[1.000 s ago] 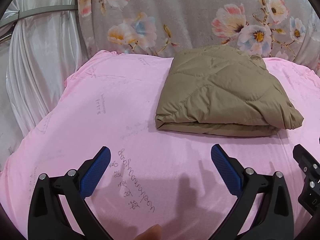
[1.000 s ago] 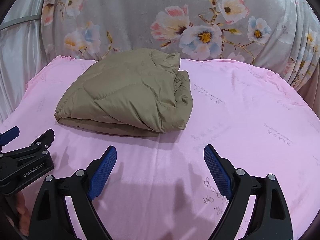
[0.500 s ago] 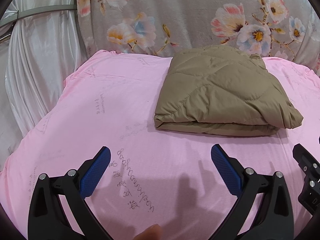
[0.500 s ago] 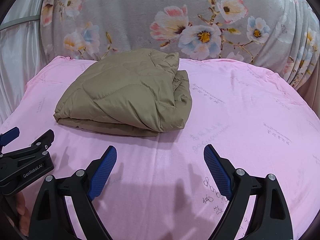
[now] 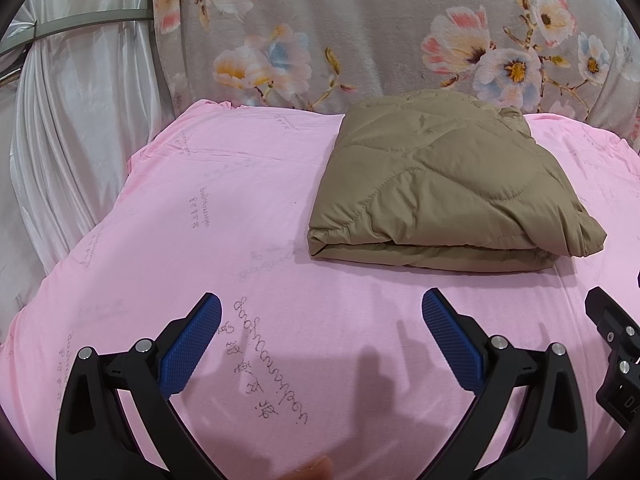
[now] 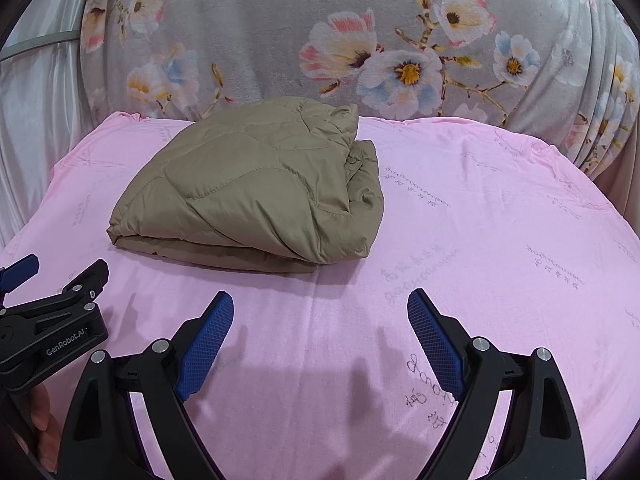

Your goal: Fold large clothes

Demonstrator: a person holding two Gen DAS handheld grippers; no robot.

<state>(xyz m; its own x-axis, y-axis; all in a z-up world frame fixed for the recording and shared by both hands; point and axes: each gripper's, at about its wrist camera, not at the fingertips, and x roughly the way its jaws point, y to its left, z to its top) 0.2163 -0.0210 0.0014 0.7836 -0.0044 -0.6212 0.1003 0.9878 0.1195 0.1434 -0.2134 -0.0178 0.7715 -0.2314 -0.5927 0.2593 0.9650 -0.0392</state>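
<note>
The folded jacket (image 5: 444,184) lies flat, folded edge facing both wide-open, empty grippers' fingers (image 5: 192,340).

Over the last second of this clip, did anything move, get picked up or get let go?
Nothing visibly changed. The folded khaki quilted jacket lies in the same spot on the pink sheet, and the left gripper and right gripper hang over the sheet short of it, jaws wide open and empty, as before.

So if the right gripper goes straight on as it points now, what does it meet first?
Probably the pink sheet: the open right gripper tilts down toward bare sheet. The folded quilted jacket lies farther ahead and left, though depth is unclear.
</note>
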